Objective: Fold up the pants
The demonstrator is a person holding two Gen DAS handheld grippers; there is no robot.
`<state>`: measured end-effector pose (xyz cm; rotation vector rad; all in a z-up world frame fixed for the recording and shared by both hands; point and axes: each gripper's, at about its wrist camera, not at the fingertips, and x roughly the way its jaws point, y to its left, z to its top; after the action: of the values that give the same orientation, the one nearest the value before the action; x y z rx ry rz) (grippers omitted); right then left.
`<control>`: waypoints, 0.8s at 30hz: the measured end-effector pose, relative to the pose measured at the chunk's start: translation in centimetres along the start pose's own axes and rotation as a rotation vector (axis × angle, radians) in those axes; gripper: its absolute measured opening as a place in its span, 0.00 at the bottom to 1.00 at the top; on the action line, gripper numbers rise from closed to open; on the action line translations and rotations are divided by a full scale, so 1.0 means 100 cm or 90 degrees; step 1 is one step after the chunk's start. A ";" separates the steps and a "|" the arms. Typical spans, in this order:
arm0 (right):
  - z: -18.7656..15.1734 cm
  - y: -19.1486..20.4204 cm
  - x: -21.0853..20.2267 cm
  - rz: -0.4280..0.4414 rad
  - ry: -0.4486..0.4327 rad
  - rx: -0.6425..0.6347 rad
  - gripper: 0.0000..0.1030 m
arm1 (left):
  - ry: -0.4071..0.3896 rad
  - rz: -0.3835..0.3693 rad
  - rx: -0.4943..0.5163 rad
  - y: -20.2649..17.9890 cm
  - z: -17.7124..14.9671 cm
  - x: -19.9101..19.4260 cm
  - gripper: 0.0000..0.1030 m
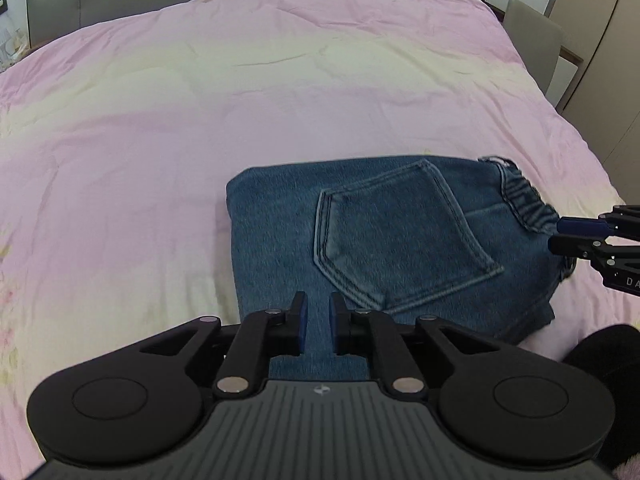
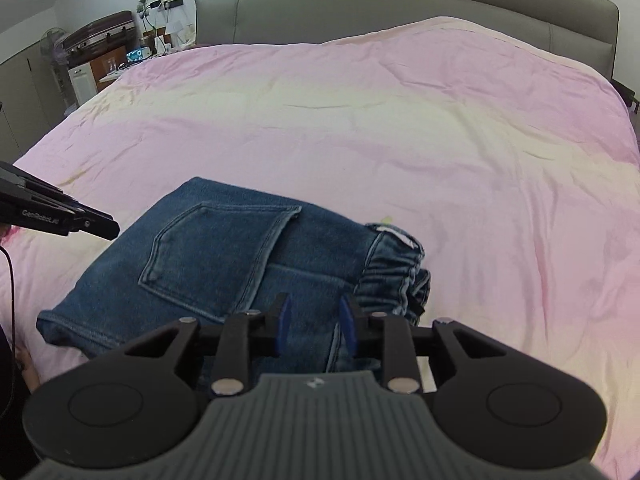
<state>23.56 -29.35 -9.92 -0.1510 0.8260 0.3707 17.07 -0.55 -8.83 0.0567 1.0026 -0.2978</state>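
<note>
Blue denim pants point(image 1: 384, 240) lie folded into a compact rectangle on the pink bed cover, back pocket facing up, elastic waistband at the right end. In the right wrist view the pants point(image 2: 224, 264) lie the same way, with the waistband point(image 2: 394, 276) bunched at the right. My left gripper point(image 1: 318, 322) hovers over the near left part of the pants, jaws slightly apart with nothing between them. My right gripper point(image 2: 314, 320) is open and empty above the near edge by the waistband. It also shows in the left wrist view point(image 1: 560, 236) at the waistband end. The left gripper shows in the right wrist view point(image 2: 106, 226) at the left edge.
The pink and pale yellow bed cover point(image 2: 400, 140) stretches far beyond the pants. A grey padded headboard point(image 2: 400, 8) stands at the back. A cluttered bedside stand with a suitcase point(image 2: 104, 52) is at the far left. A grey chair point(image 1: 532, 36) stands beside the bed.
</note>
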 end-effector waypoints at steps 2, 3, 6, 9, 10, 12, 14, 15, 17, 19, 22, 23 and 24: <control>-0.015 0.005 -0.002 -0.015 0.004 -0.015 0.25 | 0.025 0.023 0.015 -0.007 -0.010 0.006 0.11; -0.020 0.006 -0.001 -0.022 0.008 -0.020 0.26 | 0.043 0.026 0.014 -0.007 -0.016 0.009 0.11; -0.037 0.004 0.008 -0.038 0.028 -0.028 0.27 | 0.059 0.040 0.014 -0.009 -0.032 0.013 0.11; -0.045 0.001 0.022 -0.031 0.060 -0.025 0.28 | 0.093 0.039 -0.004 -0.004 -0.039 0.024 0.08; -0.043 -0.002 0.026 -0.025 0.071 -0.021 0.28 | 0.094 0.040 -0.008 -0.002 -0.041 0.027 0.08; -0.041 -0.010 0.033 -0.009 0.090 0.004 0.28 | 0.105 0.032 -0.039 0.006 -0.044 0.035 0.08; -0.041 -0.016 0.044 0.005 0.116 0.023 0.28 | 0.118 0.026 -0.060 0.013 -0.045 0.042 0.08; -0.041 -0.019 0.046 0.009 0.122 0.029 0.28 | 0.121 0.024 -0.064 0.015 -0.045 0.044 0.08; -0.038 -0.021 0.048 0.010 0.126 0.032 0.28 | 0.120 0.024 -0.064 0.016 -0.044 0.043 0.08; -0.036 -0.020 0.048 0.006 0.125 0.028 0.28 | 0.112 0.031 -0.062 0.016 -0.043 0.042 0.08; -0.034 -0.020 0.045 0.002 0.117 0.029 0.28 | 0.085 0.045 -0.054 0.010 -0.048 0.036 0.08; -0.034 -0.020 0.043 0.002 0.111 0.033 0.28 | 0.076 0.047 -0.052 0.010 -0.048 0.032 0.08; -0.035 -0.020 0.040 0.004 0.103 0.036 0.29 | 0.067 0.045 -0.054 0.011 -0.048 0.029 0.08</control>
<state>24.40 -31.14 -15.23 -0.1269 0.9955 0.3444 14.82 0.73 -13.93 0.0316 1.1136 -0.1883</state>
